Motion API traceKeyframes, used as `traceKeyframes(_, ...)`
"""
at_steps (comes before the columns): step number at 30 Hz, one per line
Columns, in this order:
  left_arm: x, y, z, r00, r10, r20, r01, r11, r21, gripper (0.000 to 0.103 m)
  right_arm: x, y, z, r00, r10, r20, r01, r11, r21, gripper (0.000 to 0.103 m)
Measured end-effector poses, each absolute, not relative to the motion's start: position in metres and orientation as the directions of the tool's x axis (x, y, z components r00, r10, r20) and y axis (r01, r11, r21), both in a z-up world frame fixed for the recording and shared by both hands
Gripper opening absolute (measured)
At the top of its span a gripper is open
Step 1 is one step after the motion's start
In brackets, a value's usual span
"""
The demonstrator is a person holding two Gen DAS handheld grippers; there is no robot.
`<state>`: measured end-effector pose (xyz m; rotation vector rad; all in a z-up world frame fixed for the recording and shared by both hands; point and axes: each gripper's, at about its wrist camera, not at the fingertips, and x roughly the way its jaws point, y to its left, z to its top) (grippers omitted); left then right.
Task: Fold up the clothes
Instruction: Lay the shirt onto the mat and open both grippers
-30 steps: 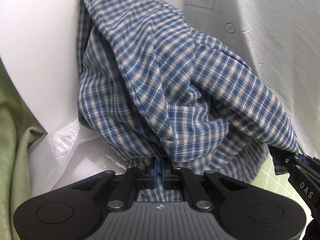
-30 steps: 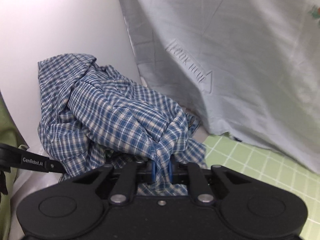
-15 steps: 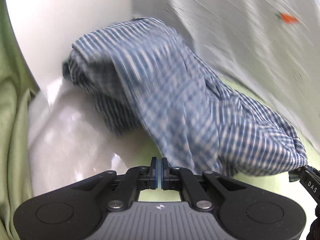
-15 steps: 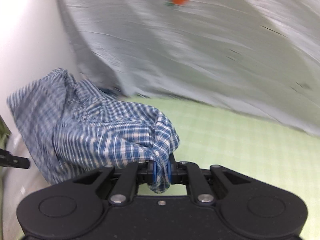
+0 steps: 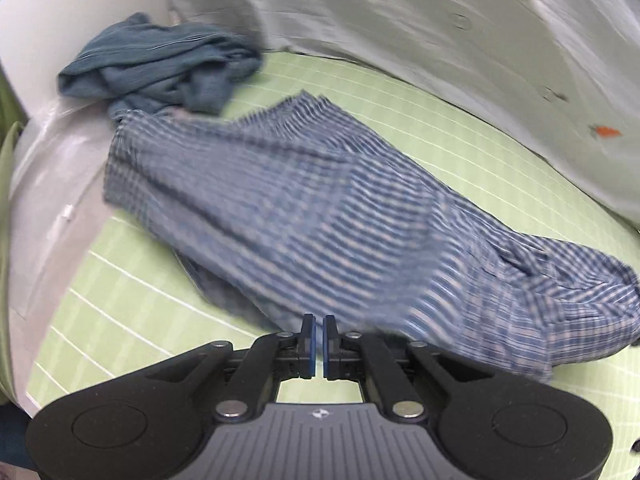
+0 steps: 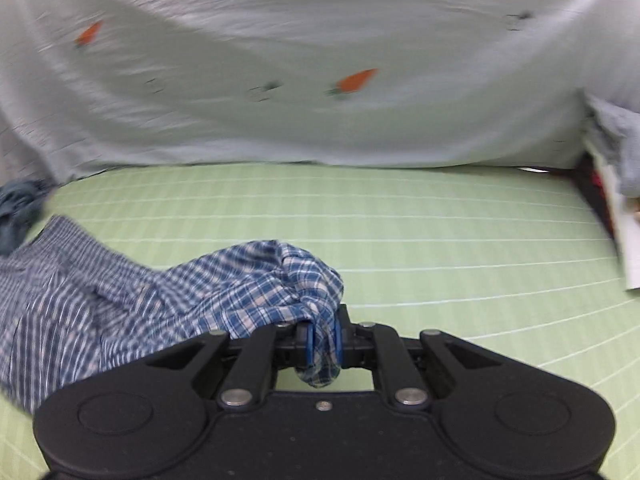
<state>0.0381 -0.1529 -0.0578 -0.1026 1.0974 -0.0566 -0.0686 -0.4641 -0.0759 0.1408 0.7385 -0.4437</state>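
Observation:
A blue and white checked shirt (image 5: 320, 216) lies stretched across the green gridded mat (image 5: 120, 312), blurred by motion. My left gripper (image 5: 319, 328) is shut with nothing visible between its pads, just at the shirt's near edge. My right gripper (image 6: 320, 340) is shut on a bunched fold of the checked shirt (image 6: 248, 288), which trails off to the left over the mat (image 6: 440, 240).
A crumpled teal garment (image 5: 160, 64) lies at the mat's far left corner, also in the right wrist view (image 6: 20, 208). A pale sheet with carrot prints (image 6: 320, 60) hangs behind the mat. A white surface (image 5: 48, 184) borders the mat at left.
Both grippers have swung right, pulling the shirt off the pile onto the mat. The left gripper no longer holds the cloth. The teal garment underneath is uncovered.

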Motion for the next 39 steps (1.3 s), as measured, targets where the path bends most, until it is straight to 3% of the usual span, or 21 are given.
traceKeyframes(5,0.019,-0.201,-0.059,0.456,-0.099,-0.884,0.046,0.995,-0.087,0.008,-0.107,-0.547,-0.069,0.619,-0.43,-0.657,0.564,0.826,-0.009,0.011)
traceKeyframes(8,0.012,-0.221,-0.062,0.446,-0.087,-0.891,0.067,0.996,-0.063,0.01,-0.134,-0.57,-0.077,0.588,-0.436,-0.681,0.623,0.781,0.038,0.018)
traceKeyframes(11,0.017,-0.233,-0.065,0.437,-0.068,-0.897,0.072,0.997,-0.04,0.017,-0.15,-0.57,-0.093,0.571,-0.401,-0.716,0.658,0.745,0.108,0.035)
traceKeyframes(13,0.022,-0.242,-0.065,0.434,-0.056,-0.899,0.072,0.997,-0.027,0.02,-0.161,-0.564,-0.104,0.564,-0.369,-0.739,0.683,0.711,0.167,0.051)
traceKeyframes(14,0.023,-0.247,-0.063,0.434,-0.05,-0.899,0.074,0.997,-0.02,0.024,-0.164,-0.561,-0.109,0.563,-0.35,-0.749,0.692,0.695,0.196,0.052)
traceKeyframes(25,0.108,-0.261,-0.09,0.391,-0.007,-0.92,0.098,0.995,0.034,0.035,-0.105,-0.57,-0.145,0.532,-0.246,-0.811,0.691,0.679,0.247,0.053)
traceKeyframes(34,0.162,-0.261,-0.119,0.329,0.046,-0.943,0.033,0.998,0.06,0.039,0.021,-0.595,-0.144,0.56,-0.216,-0.8,0.532,0.834,0.147,0.051)
traceKeyframes(39,0.156,-0.257,-0.112,0.346,0.054,-0.936,0.003,0.998,0.059,0.054,0.044,-0.587,-0.131,0.568,-0.235,-0.789,0.566,0.807,0.167,0.055)
